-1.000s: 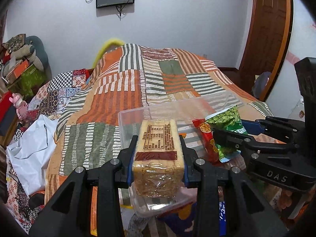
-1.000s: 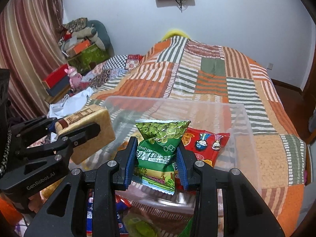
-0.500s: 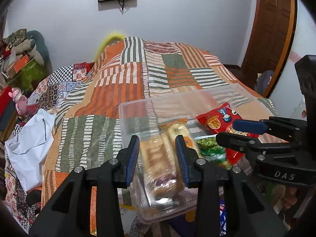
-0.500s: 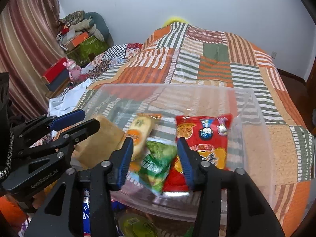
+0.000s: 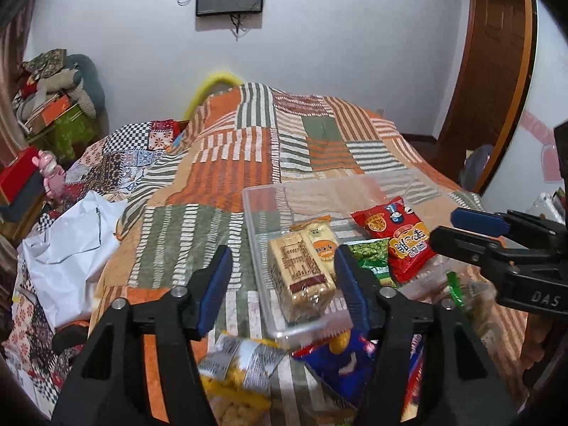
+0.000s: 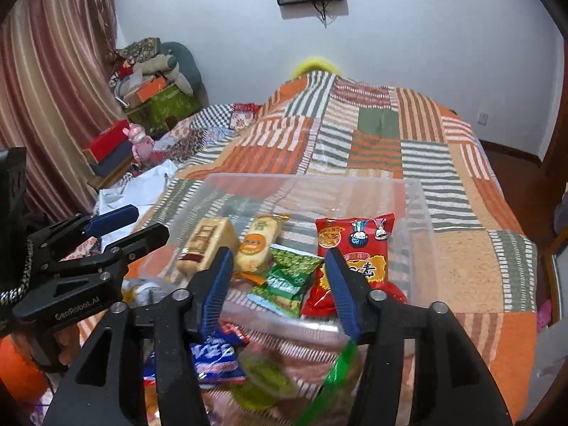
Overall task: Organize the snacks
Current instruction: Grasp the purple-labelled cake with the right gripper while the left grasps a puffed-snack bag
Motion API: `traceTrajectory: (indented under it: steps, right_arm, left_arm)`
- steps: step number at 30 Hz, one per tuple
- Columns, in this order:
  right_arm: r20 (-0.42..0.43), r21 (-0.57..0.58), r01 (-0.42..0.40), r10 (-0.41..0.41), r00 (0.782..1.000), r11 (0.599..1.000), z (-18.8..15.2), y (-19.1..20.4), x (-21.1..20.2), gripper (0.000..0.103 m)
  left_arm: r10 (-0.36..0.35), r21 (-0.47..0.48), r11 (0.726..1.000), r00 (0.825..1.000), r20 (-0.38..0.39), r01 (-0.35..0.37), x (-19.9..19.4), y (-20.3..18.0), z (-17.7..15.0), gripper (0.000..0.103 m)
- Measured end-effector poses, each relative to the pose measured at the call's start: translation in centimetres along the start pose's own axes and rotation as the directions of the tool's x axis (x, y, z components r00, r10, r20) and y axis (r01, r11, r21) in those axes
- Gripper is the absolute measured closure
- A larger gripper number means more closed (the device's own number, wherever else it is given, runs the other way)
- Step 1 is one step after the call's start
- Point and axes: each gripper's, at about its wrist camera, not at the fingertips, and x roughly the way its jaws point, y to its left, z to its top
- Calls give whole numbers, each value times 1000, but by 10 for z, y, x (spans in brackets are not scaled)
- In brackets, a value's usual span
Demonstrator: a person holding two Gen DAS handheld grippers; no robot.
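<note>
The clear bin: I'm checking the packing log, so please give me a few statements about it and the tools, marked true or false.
1. The left tool is open and holds nothing. True.
2. The green pea packet lies inside the clear bin. True.
3. The red snack bag lies on the quilt outside the bin. False: it lies inside the bin.
4. The right tool grips the green pea packet. False: it is open and empty.
5. The wrapped cake rests in the bin. True.
</note>
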Motion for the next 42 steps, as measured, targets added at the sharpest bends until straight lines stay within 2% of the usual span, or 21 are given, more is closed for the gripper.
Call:
traceTrajectory:
  steps: [5,8,11,16,19,27,34,38,40,42]
  right_arm:
    - [40,-22,6,-5,999,1000,-7,13,-23,45]
    - [68,-37,21,-19,998,999,-14,19,-36,40]
    - [89,-48,35,-31,996,998,-22,26,-47,38]
    - [78,-34,3,-1,997,999,-39,35,-56,37]
    - [67,-38,14,-11,998,999,-51,43,-55,36]
    - [-21,-17,-31,30,999,999,-87,61,-32,36]
    - [-113,-14,-51,49,992,999,-107,75,-5,36]
    - [-148,-44,-25,18,989,999,-120,85,2,36]
    - [-141,-94,12,-25,990,995,-125,90,0,36]
    - [-146,-121,17,-35,989,992,-128,92,-2,35]
  left_arm:
    - [45,-11,999,998,37,-45,-28,4,-10,34]
    - [44,-37,998,998,43,-42,-44,9,-19,22]
    - [54,-47,998,997,58,-51,-60,13,-29,20]
    - [77,-27,997,994,74,-75,-84,15,-49,11]
    - [93,-26,996,992,88,-91,-97,20,-64,6]
    - [93,42,995,994,58,-95,-109,23,-106,5]
    - [84,37,996,996,0,-84,-103,33,-135,5]
    - [86,28,996,996,-10,-86,-96,40,-141,5]
    - [87,43,995,996,-18,-86,-88,42,-141,5]
    - [95,61,994,995,-24,-93,-79,43,-138,5]
